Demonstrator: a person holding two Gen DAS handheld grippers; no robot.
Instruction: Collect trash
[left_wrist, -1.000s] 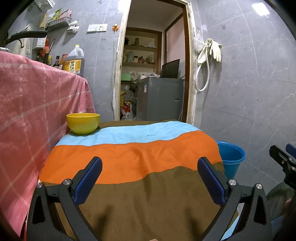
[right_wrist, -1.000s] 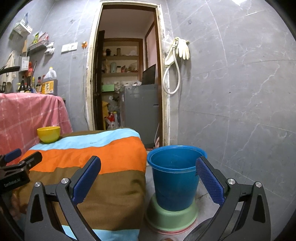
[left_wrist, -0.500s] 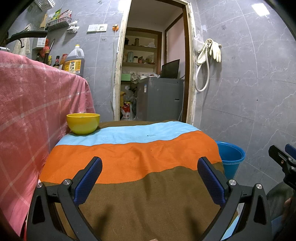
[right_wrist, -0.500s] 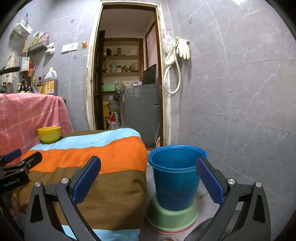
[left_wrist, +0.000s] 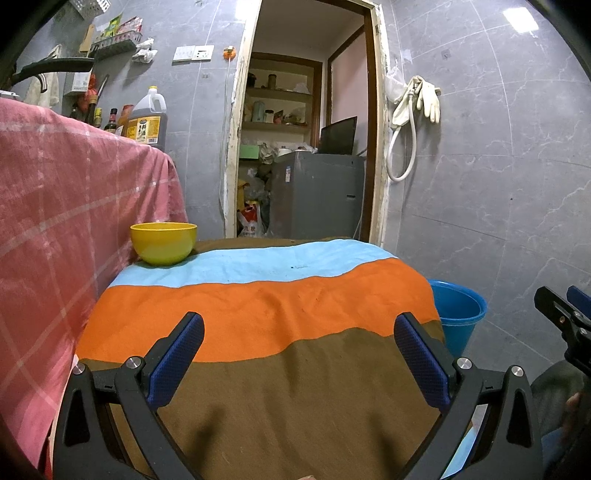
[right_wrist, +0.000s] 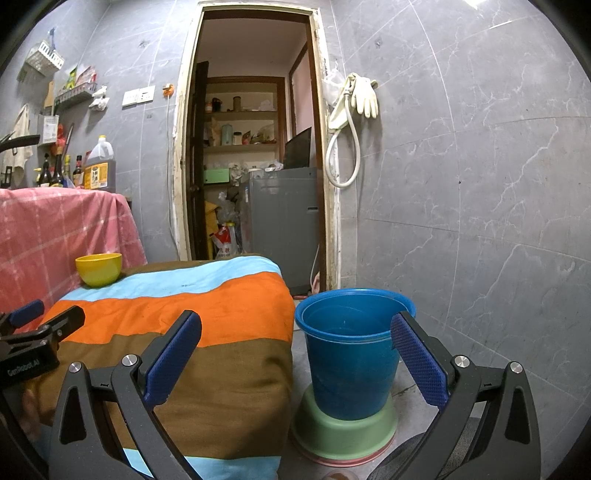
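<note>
A blue bucket stands on an upturned green basin on the floor, right of the striped table; its rim shows in the left wrist view. My left gripper is open and empty above the striped cloth. My right gripper is open and empty, in front of the bucket and the table's right edge. A yellow bowl sits at the table's far left corner. No loose trash shows on the cloth.
A pink checked cloth covers a higher surface on the left, with bottles on it. An open doorway with a grey appliance lies behind. A hose and gloves hang on the tiled wall.
</note>
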